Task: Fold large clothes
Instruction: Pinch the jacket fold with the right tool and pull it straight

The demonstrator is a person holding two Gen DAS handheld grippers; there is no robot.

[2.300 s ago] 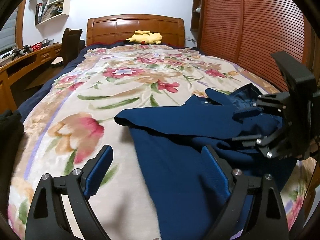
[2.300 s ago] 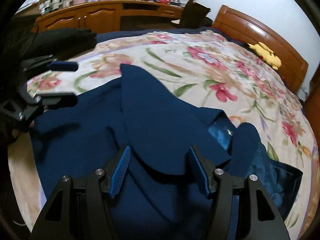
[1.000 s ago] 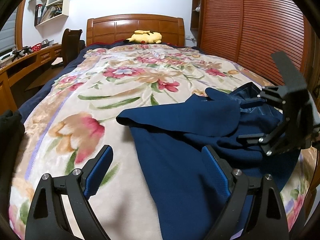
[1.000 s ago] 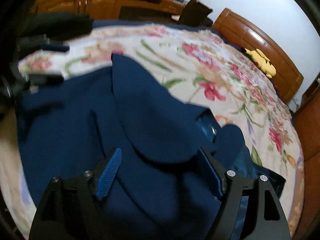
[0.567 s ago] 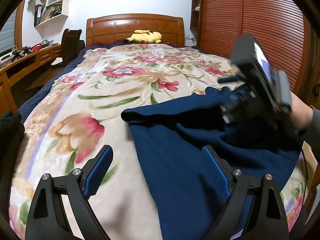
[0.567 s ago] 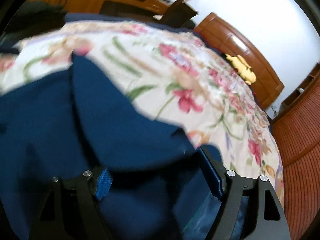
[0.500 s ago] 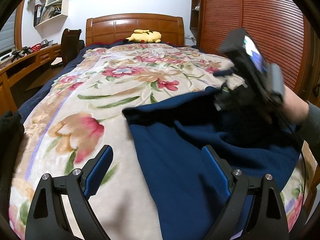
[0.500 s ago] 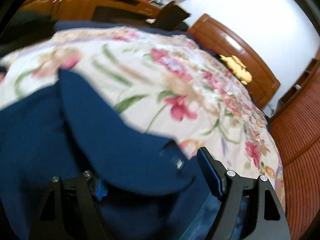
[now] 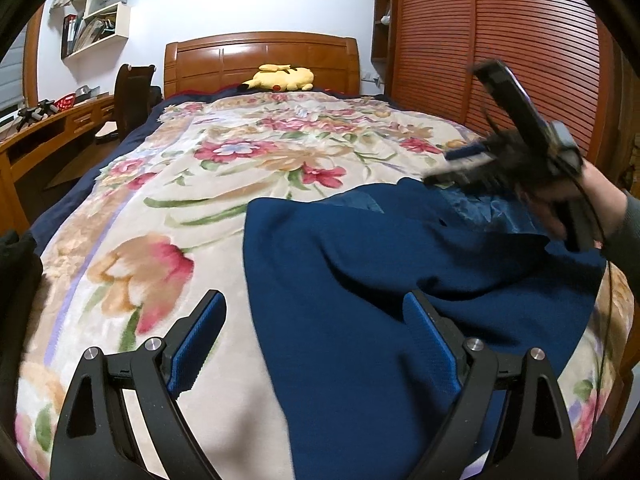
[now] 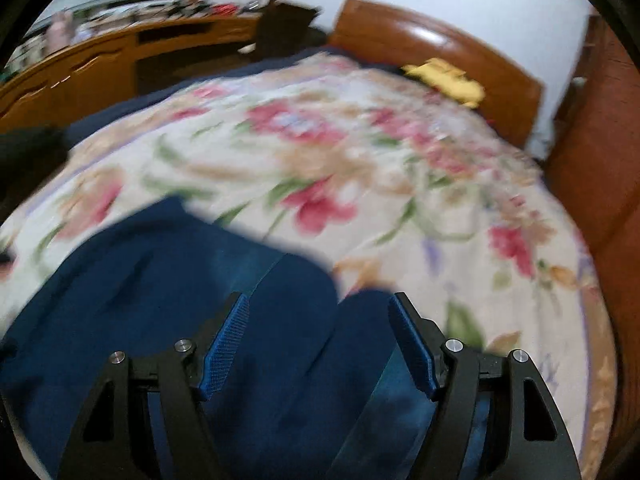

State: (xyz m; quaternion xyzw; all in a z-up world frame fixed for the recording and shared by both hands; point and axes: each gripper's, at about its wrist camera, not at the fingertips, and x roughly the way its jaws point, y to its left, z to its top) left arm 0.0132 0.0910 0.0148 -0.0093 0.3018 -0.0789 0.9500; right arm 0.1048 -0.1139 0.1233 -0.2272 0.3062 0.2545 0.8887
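Two claws work over a navy garment [image 9: 360, 280] that lies rumpled on the near right part of a bed, on top of a floral blanket [image 9: 224, 184]. In the left wrist view the left claw [image 9: 316, 340] hovers low at the garment's near left edge, its jaws spread wide with nothing pinched; one blue pad is over the blanket and the other over the cloth. A fold of the garment lies across its upper part, and a patch of shiny blue lining [image 9: 492, 208] shows at the far right.

The right claw [image 9: 456, 168] appears there blurred, raised above the lining end of the garment and held by a hand [image 9: 600, 204] in a grey sleeve. In its own view, the right claw [image 10: 320, 340] looks down on the dark cloth; its jaws have just been closing somewhat but stand apart, and the cloth lies below them without being clamped.

A yellow plush toy [image 9: 282, 76] rests by the wooden headboard [image 9: 260, 56]. A slatted wooden wardrobe [image 9: 500, 48] stands along the right side, and a wooden table [image 9: 44, 132] with a dark chair [image 9: 132, 96] lies to the left.
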